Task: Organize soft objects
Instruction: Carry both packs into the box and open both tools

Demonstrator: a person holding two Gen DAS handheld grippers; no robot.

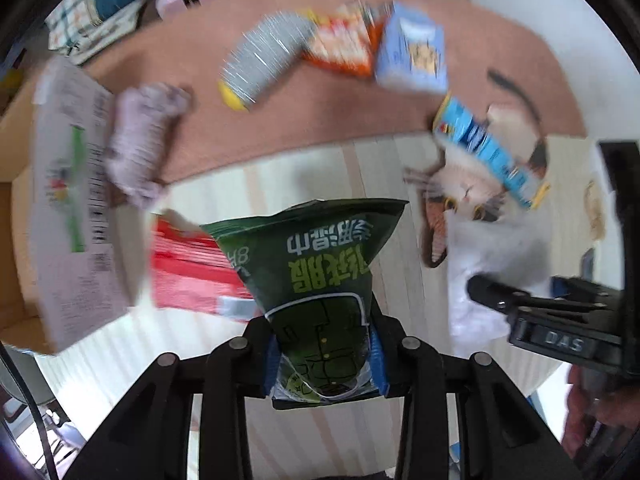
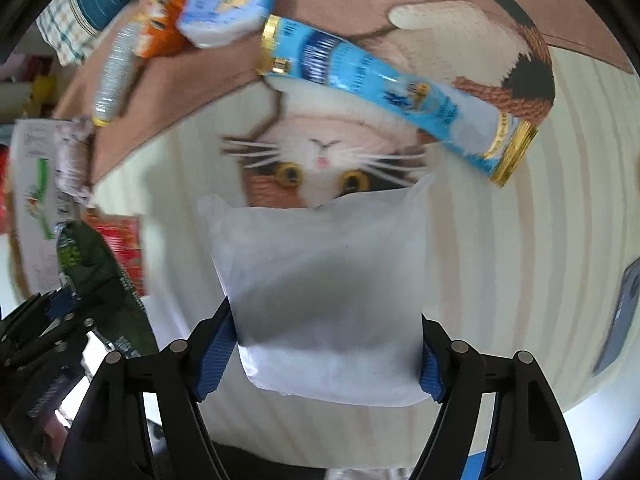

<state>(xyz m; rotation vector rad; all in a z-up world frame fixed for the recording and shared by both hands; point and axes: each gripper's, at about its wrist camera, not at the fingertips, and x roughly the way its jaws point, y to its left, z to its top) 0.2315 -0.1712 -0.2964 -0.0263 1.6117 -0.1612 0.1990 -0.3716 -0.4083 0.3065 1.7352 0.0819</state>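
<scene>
My left gripper point(image 1: 324, 356) is shut on a dark green wet-wipe packet point(image 1: 320, 264) and holds it above the rug. That packet also shows at the left of the right wrist view point(image 2: 96, 264). My right gripper point(image 2: 326, 356) is shut on a soft white pouch point(image 2: 324, 292), held between its blue pads point(image 2: 216, 352). The right gripper and white pouch point(image 1: 492, 264) show at the right of the left wrist view. A blue tissue tube point(image 2: 384, 88) lies on the cat-face rug point(image 2: 320, 148) beyond the pouch.
On the pink rug point(image 1: 280, 120) lie a grey roll point(image 1: 264, 56), an orange packet point(image 1: 344, 44), a light-blue tissue pack point(image 1: 412, 52) and a pale purple bundle point(image 1: 140, 140). A cardboard box flap point(image 1: 72, 208) and a red pack point(image 1: 188, 268) are on the left.
</scene>
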